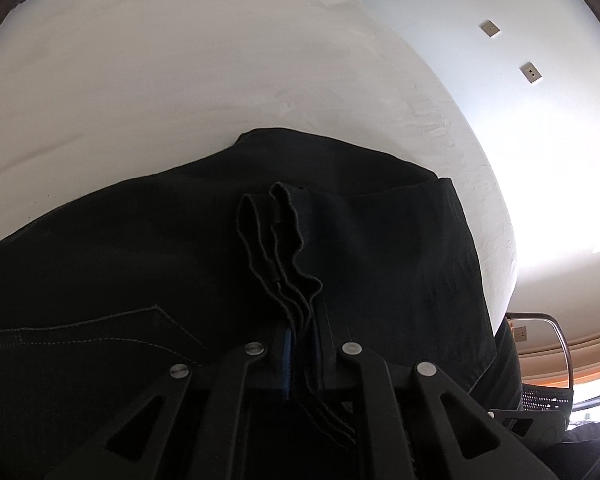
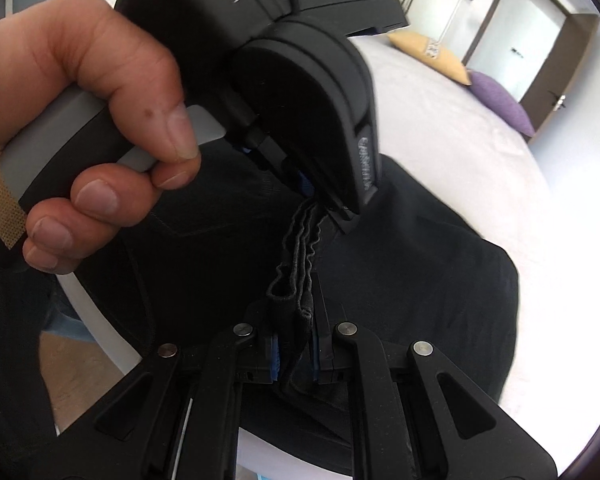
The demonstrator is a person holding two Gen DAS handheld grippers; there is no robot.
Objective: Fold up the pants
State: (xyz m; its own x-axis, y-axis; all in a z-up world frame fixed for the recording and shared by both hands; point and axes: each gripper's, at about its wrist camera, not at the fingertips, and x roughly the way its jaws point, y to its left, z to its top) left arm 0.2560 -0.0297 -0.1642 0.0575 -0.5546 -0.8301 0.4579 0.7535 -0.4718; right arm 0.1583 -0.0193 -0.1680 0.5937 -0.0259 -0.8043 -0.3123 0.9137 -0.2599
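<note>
Black pants (image 1: pixel 380 240) lay on the white bed (image 1: pixel 180 80), their stacked hems clamped by the left gripper (image 1: pixel 300 344) and right gripper (image 2: pixel 296 332).

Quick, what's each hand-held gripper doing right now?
Left hand-held gripper: closed on the bunched edge of the black pants.
Right hand-held gripper: closed on the same bunched edge.

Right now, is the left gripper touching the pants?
Touching. In the left wrist view the left gripper is shut on the bunched hem of the pants, the fabric running out between its fingers.
</note>
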